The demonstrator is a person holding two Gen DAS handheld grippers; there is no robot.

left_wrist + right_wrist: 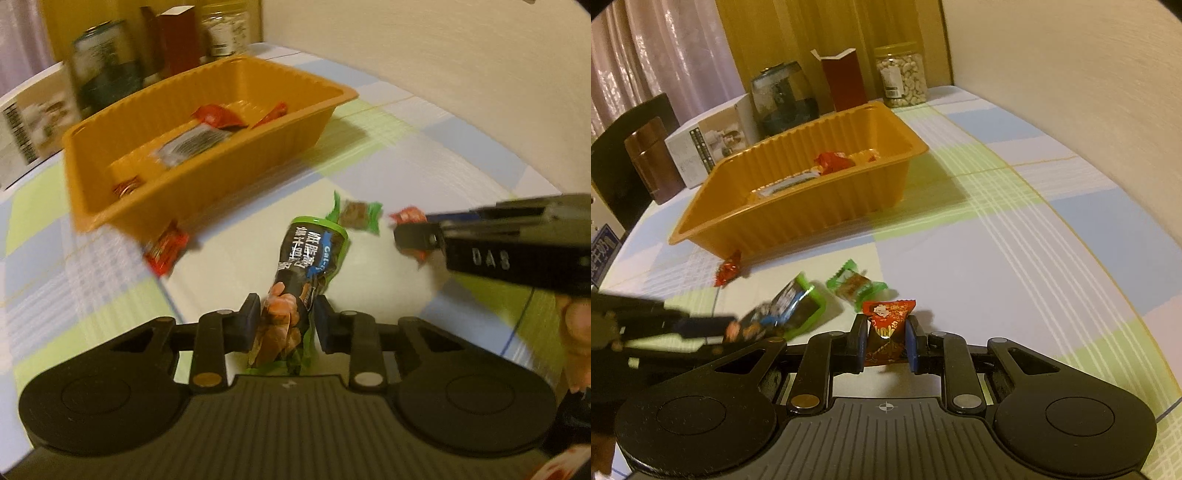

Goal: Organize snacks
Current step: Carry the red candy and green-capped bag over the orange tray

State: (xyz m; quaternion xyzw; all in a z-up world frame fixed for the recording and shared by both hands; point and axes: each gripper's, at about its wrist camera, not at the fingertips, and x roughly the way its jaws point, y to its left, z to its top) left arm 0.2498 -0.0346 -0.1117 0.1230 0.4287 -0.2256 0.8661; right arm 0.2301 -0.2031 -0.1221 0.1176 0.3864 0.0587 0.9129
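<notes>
while both grippers pinch crinkly packets (pixel 295 295), ribbed tray (pixel 812 206) waits.

**Warm, dim light with heavy motion smear**

I see yellowish indoor light on both feeds. The orange tray (pixel 207 147) is my reference: behind it, jars smear badly in the left view; right of it, a soft shadow lies on the tablecloth (pixel 1015 240). Fisheye bending curves the edges, with dark vignette at the corners.
</notes>
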